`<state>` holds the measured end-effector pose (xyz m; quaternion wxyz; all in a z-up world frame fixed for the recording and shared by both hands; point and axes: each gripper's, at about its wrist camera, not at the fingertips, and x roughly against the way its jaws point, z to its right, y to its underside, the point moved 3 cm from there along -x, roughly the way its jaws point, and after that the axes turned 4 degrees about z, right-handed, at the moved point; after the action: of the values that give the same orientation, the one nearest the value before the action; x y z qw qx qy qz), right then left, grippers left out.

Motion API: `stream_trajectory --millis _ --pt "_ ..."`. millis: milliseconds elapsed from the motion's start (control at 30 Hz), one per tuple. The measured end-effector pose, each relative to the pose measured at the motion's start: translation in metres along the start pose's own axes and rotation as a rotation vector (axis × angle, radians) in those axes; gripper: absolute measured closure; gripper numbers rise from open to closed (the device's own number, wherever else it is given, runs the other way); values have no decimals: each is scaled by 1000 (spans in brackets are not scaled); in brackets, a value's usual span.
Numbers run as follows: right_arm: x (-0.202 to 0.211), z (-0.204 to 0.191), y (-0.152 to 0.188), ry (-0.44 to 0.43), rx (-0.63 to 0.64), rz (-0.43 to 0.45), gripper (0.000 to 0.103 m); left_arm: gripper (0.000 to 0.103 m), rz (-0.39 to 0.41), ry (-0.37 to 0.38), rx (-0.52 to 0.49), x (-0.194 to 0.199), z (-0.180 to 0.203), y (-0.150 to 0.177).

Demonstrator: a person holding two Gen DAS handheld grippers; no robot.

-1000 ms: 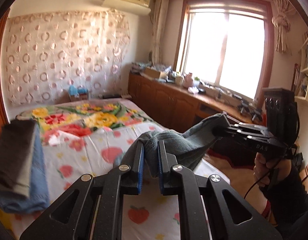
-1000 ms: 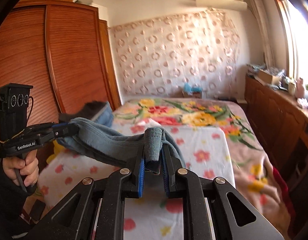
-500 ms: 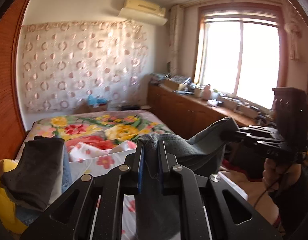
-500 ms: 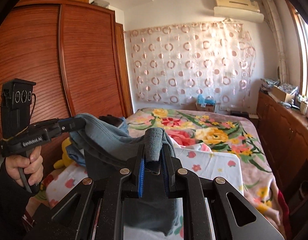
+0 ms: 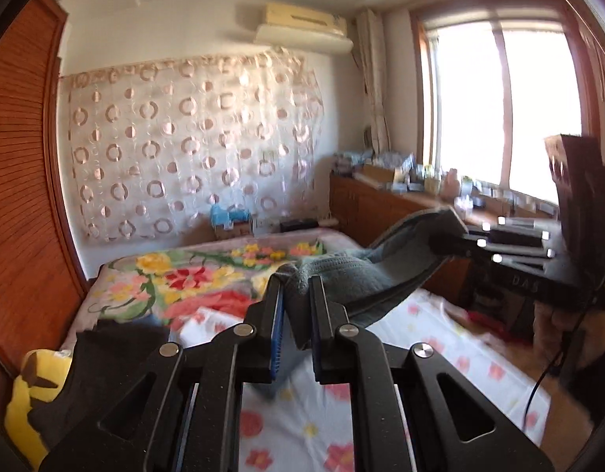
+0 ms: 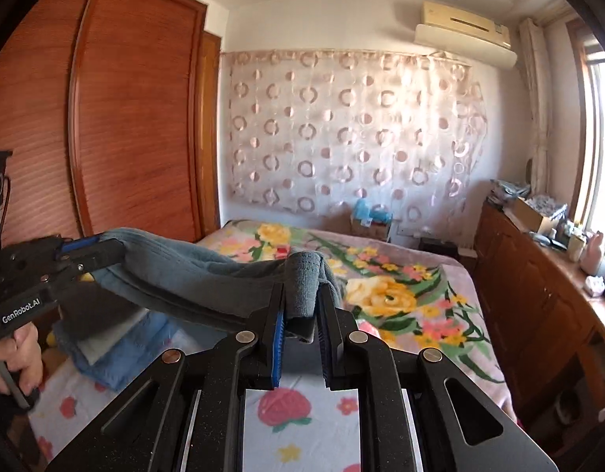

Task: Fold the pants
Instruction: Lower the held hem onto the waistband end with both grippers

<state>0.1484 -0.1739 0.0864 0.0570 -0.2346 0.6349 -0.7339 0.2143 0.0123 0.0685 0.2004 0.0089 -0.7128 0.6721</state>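
Note:
Grey knit pants (image 5: 353, 279) hang in the air above the bed, stretched between the two grippers. My left gripper (image 5: 296, 291) is shut on one bunched end of the cloth. The other end runs to the right gripper (image 5: 456, 242), seen at the right of the left wrist view. In the right wrist view my right gripper (image 6: 300, 299) is shut on a rolled fold of the pants (image 6: 208, 275), and the cloth sags leftward to the left gripper (image 6: 98, 249), held by a hand (image 6: 15, 358). The lower part of the pants is hidden behind the fingers.
Below lies a bed with a white flower-print sheet (image 6: 302, 424) and a floral blanket (image 6: 381, 275). A stack of folded dark and blue clothes (image 6: 102, 338) sits at the bed's left, beside a yellow plush (image 5: 23, 401). A wooden wardrobe (image 6: 106, 118) stands left, a cluttered sideboard (image 6: 546, 275) right.
Both grippers have lifted the pants up off the bed and swung, so the views now look more level across the room. The cloth hangs free between them.

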Motion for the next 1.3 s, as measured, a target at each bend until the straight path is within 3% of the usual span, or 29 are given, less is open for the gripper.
stream_trajectory --millis 167,367,567,767,1300 --pt "6 -17 57 -48 52 -124 88 90 -144 53 25 7 6 68" --pt "21 -27 105 -129 5 -241 88 90 -226 83 65 25 23 118" --pt "27 -17 120 -160 -40 -302 88 90 -274 97 74 37 45 142" --pt "27 -13 126 -181 -82 -328 88 90 -299 108 134 50 43 162" --pt "58 -2 152 -212 -135 -332 88 90 -375 132 146 85 66 188"
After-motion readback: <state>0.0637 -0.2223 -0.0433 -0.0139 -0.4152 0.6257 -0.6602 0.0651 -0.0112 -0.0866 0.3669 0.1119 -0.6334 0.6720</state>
